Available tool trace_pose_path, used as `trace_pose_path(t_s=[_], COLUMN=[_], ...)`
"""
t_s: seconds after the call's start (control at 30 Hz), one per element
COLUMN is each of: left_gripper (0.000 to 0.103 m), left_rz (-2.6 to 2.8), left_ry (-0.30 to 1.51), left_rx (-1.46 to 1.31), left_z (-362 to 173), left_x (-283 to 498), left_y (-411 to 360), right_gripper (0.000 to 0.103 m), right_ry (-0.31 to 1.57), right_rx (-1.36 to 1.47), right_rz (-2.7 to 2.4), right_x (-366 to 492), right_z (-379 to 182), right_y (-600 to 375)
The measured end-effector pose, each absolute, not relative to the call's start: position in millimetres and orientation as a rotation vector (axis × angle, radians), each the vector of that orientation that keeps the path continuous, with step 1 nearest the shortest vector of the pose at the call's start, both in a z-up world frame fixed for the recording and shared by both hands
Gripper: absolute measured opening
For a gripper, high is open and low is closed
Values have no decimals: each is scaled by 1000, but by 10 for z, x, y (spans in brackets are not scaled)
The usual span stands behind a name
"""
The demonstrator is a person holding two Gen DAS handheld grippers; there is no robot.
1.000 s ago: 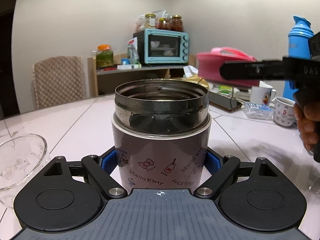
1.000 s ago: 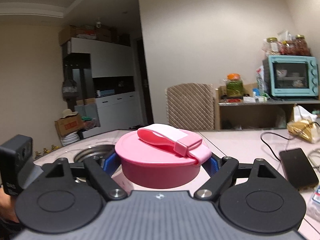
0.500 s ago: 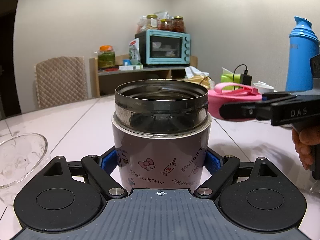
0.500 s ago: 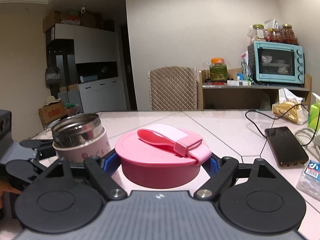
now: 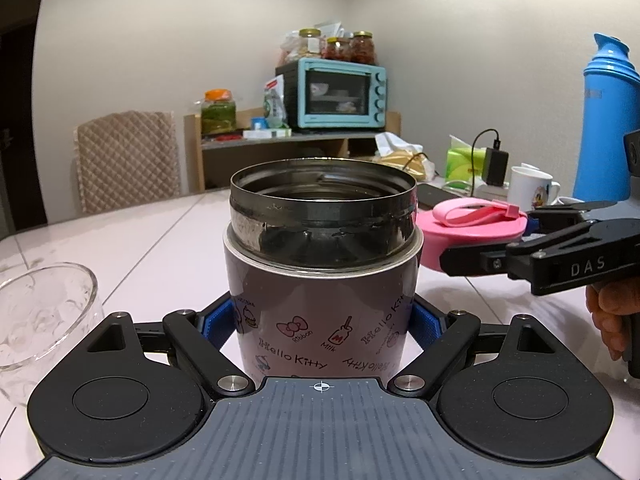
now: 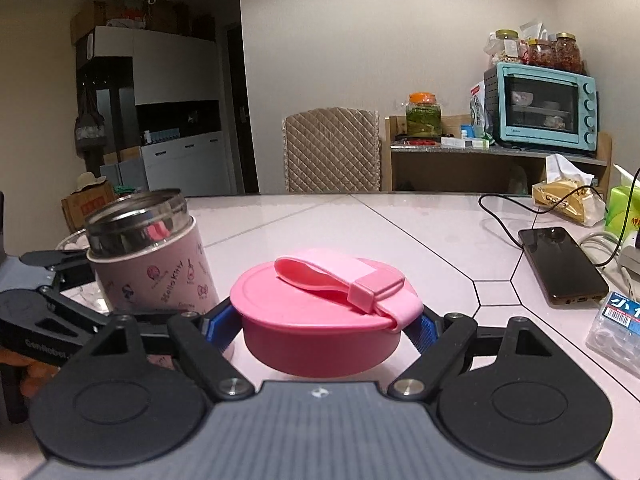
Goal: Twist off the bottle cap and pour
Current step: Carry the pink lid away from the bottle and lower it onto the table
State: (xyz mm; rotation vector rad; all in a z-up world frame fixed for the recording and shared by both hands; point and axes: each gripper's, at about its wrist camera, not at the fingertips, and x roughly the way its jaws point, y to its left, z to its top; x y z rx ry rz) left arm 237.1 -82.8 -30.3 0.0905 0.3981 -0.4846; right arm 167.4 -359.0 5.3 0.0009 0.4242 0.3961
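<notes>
The right gripper [image 6: 326,322] is clamping the round pink plastic cap with its looped carry strap [image 6: 326,312] between its blue pads, holding it flat with the strap side up, low over the pale tiled tabletop [image 6: 400,224]; whether the cap is touching the surface is hard to tell. The left gripper [image 5: 320,320] is gripping the lower body of the pink printed steel-necked flask [image 5: 320,280], which is standing upright with its threaded mouth open (so the unscrewing looks done).

Seen from the left wrist, the cap is sitting to the right of the flask and a little beyond it, close beside but apart. On the flask's other side, near the left edge of that view, a clear glass bowl [image 5: 40,320] is waiting.

The pour likely turns on this: the bowl is lying to the left of the held flask, away from the right hand, so the flask's upright axis would be tipping leftward while the cap is being set clear.
</notes>
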Motion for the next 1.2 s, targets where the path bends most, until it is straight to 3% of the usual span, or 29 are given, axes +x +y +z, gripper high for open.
trace_pose_path(t_s=[1.2], left_gripper=[90], left_rz=[-479], left_ry=[400], left_rx=[95], left_z=[-292], left_x=[2376], left_y=[-795], right_gripper=[85], right_ry=[590], right_rx=[-76], right_rz=[346], right_x=[1836], right_z=[-143], right_y=[-3513])
